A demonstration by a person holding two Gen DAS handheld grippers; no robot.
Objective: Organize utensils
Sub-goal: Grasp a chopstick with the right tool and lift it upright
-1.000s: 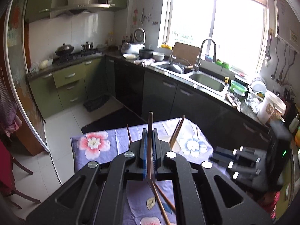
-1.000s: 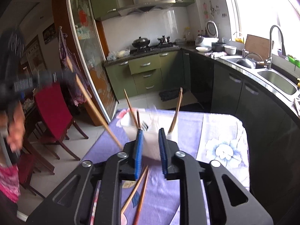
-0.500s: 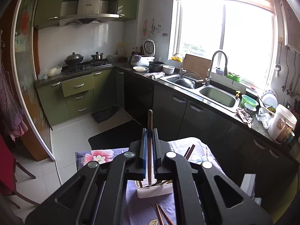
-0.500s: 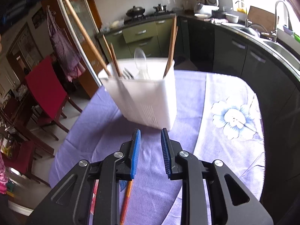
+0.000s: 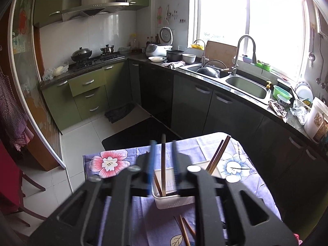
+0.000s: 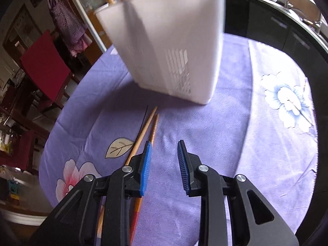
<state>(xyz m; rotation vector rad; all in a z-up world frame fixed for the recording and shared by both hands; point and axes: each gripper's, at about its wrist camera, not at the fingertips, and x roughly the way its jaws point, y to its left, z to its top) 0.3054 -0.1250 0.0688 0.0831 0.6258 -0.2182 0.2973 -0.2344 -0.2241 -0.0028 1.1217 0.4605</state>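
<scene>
The chopstick [image 5: 163, 160] has just been released by the left gripper [image 5: 163, 164], whose fingers are now parted, into the white holder [image 6: 174, 47], while two chopsticks [image 6: 146, 129] are left on the surface beside the unclenched, empty right gripper [image 6: 164, 164]

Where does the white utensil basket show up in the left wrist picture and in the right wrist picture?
Left wrist: the white utensil basket sits low at centre, just beyond the open left gripper, chopsticks standing in it.
Right wrist: it fills the upper centre, blurred, beyond the open right gripper.
Shared landmark: the purple floral tablecloth under the basket.
</scene>
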